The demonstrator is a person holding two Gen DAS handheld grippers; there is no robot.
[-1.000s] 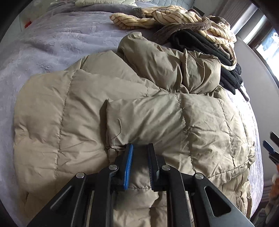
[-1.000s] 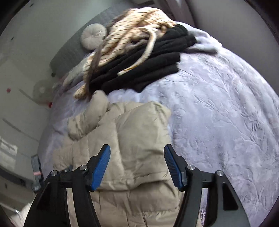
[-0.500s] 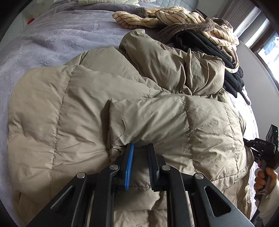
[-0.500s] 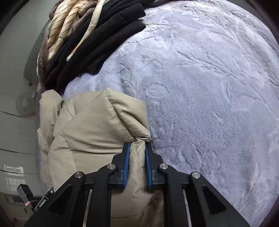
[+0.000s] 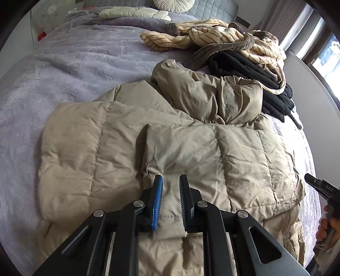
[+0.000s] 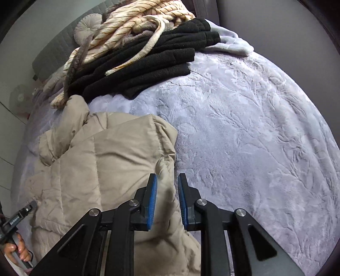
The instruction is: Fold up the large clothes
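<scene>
A beige quilted down jacket (image 5: 174,148) lies partly folded on a lilac bedspread (image 5: 70,63). It also shows in the right wrist view (image 6: 106,165). My left gripper (image 5: 171,186) is shut on a fold of the jacket at its near edge. My right gripper (image 6: 167,186) is shut on the jacket's right edge, with beige fabric between its blue pads (image 6: 152,203). The jacket's sleeve (image 5: 191,91) lies bunched at the far side.
A black folded garment (image 6: 148,59) and a cream striped one (image 6: 131,23) are piled at the far end of the bed. Pillows (image 5: 136,12) lie by the headboard. Bare bedspread (image 6: 255,138) stretches to the right. A wall and window (image 5: 323,53) stand at the right.
My right gripper went from wide open above the jacket to shut on its right edge, then lifted it a little. My left gripper has stayed shut on the near fold.
</scene>
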